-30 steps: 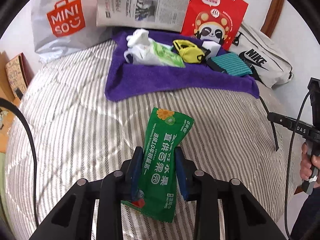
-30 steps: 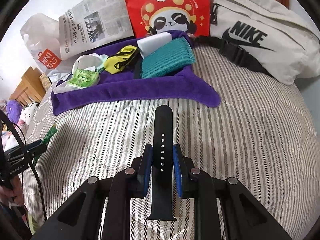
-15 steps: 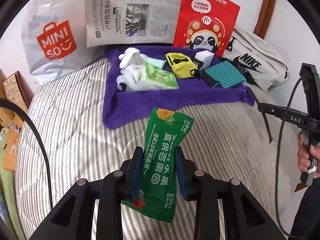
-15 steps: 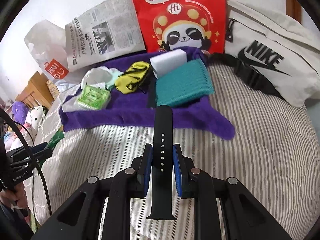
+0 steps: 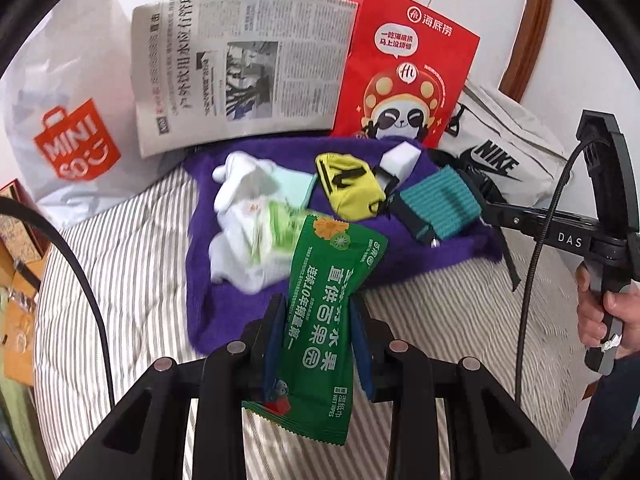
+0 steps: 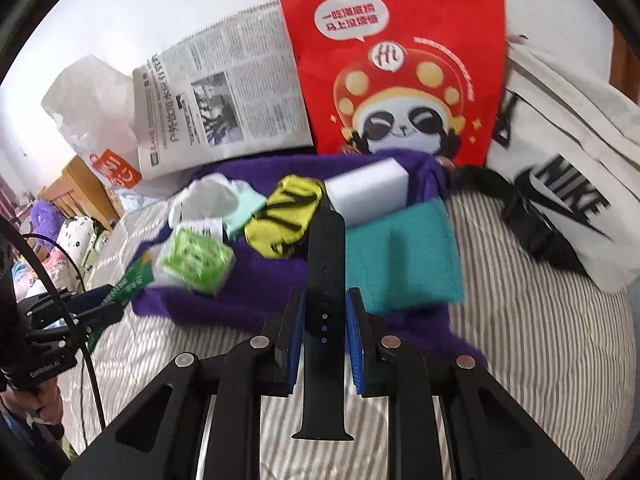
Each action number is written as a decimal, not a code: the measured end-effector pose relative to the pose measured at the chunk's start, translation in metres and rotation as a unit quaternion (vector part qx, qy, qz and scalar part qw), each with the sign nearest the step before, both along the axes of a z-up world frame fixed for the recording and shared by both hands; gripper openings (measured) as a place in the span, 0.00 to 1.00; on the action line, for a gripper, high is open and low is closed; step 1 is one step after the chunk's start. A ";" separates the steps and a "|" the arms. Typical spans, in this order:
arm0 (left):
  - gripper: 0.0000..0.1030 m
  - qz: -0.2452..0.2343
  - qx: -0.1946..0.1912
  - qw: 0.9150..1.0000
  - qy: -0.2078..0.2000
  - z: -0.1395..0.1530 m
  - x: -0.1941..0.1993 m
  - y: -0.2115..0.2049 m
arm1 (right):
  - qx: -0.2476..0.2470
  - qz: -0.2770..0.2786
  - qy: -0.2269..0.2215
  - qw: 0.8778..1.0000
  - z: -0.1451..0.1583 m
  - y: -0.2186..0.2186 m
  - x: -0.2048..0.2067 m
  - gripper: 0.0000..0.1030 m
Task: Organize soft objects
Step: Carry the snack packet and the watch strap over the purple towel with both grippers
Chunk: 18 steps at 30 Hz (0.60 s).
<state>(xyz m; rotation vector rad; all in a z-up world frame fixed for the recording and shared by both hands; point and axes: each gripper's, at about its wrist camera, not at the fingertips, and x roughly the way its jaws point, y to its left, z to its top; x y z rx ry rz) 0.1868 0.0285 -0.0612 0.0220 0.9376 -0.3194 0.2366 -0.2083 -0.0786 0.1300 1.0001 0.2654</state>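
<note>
Purple towel (image 5: 248,304) nearer both hand-held grippers

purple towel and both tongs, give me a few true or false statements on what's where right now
1. The left tongs grip a green wet wipes packet. True.
2. The right tongs are empty. False: they clamp a black watch strap.
3. A teal knitted cloth lies on the purple towel. True.
4. The yellow pouch sits on the bare striped quilt. False: it lies on the towel.
5. A red panda paper bag stands behind the towel. True.
</note>
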 end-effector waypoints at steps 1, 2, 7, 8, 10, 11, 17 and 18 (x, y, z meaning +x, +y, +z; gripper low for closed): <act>0.29 -0.001 -0.001 1.000 0.000 0.001 0.005 -0.001 | 0.003 0.001 0.000 1.000 0.000 0.001 0.005 0.20; 0.29 -0.004 -0.003 1.000 0.000 0.003 0.010 -0.003 | 0.006 0.003 -0.001 1.000 0.001 0.003 0.011 0.20; 0.29 -0.006 0.003 1.000 -0.001 0.009 0.042 -0.010 | 0.016 0.013 0.002 1.000 0.000 0.014 0.041 0.20; 0.29 -0.006 0.002 1.000 0.000 0.009 0.048 -0.011 | 0.015 0.015 0.004 1.000 -0.002 0.017 0.047 0.20; 0.29 -0.005 0.000 1.000 0.001 0.009 0.060 -0.012 | 0.013 0.019 0.007 1.000 -0.006 0.022 0.058 0.20; 0.29 -0.006 -0.001 1.000 0.000 0.009 0.067 -0.013 | 0.011 0.022 0.011 1.000 -0.010 0.025 0.063 0.20; 0.29 0.003 0.005 1.000 0.011 -0.004 0.107 -0.011 | -0.001 0.043 0.028 0.999 -0.033 0.035 0.086 0.20; 0.29 0.007 0.004 1.000 0.016 -0.007 0.113 -0.010 | -0.002 0.041 0.033 0.999 -0.037 0.036 0.090 0.20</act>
